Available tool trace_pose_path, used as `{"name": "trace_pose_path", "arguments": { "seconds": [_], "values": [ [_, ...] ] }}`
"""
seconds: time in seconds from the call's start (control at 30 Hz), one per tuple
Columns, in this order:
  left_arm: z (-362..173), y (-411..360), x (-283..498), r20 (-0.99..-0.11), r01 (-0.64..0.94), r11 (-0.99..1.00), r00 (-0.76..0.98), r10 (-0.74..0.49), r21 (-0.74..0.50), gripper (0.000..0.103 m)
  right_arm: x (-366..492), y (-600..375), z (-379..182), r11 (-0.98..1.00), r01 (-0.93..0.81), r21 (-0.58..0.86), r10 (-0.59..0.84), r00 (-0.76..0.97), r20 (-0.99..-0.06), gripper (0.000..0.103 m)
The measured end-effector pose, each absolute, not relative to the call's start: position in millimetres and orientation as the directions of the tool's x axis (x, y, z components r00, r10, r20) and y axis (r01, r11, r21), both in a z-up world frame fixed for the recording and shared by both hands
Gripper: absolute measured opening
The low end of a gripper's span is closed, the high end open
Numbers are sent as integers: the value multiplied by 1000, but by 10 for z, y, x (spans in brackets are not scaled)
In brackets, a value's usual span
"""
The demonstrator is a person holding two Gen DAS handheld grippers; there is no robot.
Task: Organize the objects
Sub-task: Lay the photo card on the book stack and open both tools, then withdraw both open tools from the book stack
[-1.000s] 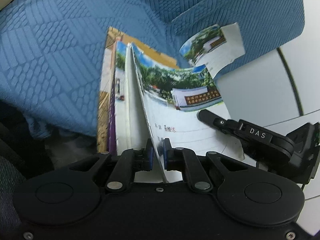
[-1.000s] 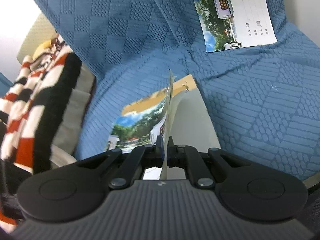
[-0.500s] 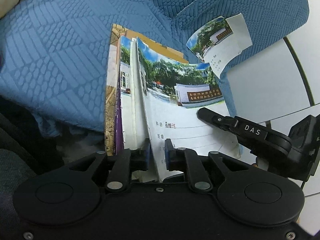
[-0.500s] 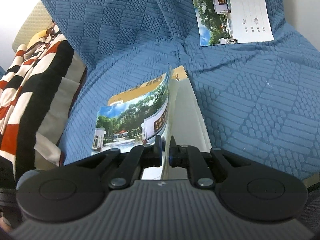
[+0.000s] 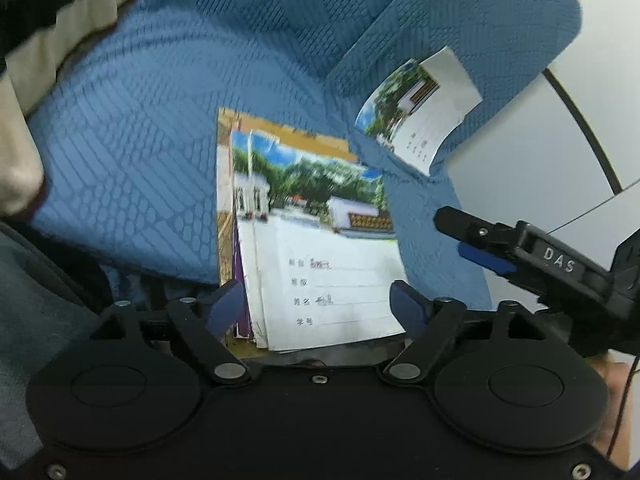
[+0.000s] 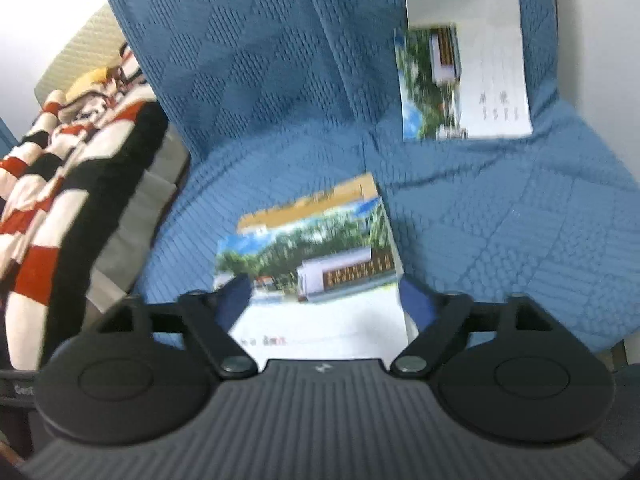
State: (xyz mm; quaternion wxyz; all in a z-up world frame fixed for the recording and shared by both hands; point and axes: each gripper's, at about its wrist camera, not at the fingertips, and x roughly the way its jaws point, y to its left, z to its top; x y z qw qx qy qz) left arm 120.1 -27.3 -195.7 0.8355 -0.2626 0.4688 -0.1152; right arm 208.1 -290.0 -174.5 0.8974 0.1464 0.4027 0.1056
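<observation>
**Left wrist view: booklet stack released on blue sofa cover — both hand-held grippers wide, nothing held**

Left to right, as catalogued:

- Striped blanket [image 6: 68, 184], far left of right wrist view. Knitted, soft, in red, white and black bands; bunched against cream cushion [image 6: 84, 52]. Well apart from stack.
- Sofa cover [image 5: 168, 128]. Blue quilted fabric, raised diamond and scale patterns; yielding, slightly creased. Carries all paper items.
- Left hand-held gripper [image 5: 318, 300]. Jaws just opened, standing wide; blue pads either side of the stack's near edge, not pressing. Nothing gripped.
- Booklet stack [image 5: 320, 240], centre of seat. Thin, flat, rectangular; glossy printed cover with trees, blue sky and a white building, ruled white lower half with handwriting. Orange-brown cover and purple edge showing beneath; edges unevenly stepped at left.
- Right hand-held gripper [image 5: 486, 246], seen again from its own camera [image 6: 326, 300]. Jaws just opened, wide, empty; stack lying below and between the pads.
- Single booklet [image 6: 464, 72], upper right, propped against the backrest, well apart from stack. Same cover print; top edge curling.

Handling judgement: release looks complete. Advisable to draw both grippers clear straight up, avoiding drag on the limp top cover. Squaring the stepped edges probably next, then fetching the propped booklet: pinch near a stiff edge, since thin paper bends readily.
</observation>
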Motion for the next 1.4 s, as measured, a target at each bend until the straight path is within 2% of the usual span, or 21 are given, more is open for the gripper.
{"name": "trace_pose_path", "arguments": {
  "seconds": [0.1,0.17,0.33,0.53,0.77,1.4],
  "values": [
    [-1732,-296,1138,-709,-26,849,564,-424,-528,89,1992,-2959,-1513,937,-69,342,293,686,-665,94],
    [-1563,-320,1093,-696,-6,858,588,-412,-513,97,1903,-3005,-1342,936,-76,343,291,715,-636,94],
    [-1160,-417,974,-653,55,863,631,-420,-501,102,1653,-3068,-972,943,-95,320,274,768,-580,94],
    [-751,-567,823,-614,91,882,685,-392,-462,102,1356,-3195,-738,942,-69,328,251,795,-552,94],
    [-517,-823,702,-592,135,890,702,-396,-435,102,1041,-3348,-698,948,-2,319,192,802,-565,94],
    [-638,-1420,659,-585,175,882,690,-427,-437,102,791,-3743,-822,945,69,319,136,805,-578,94]
  ]
}}
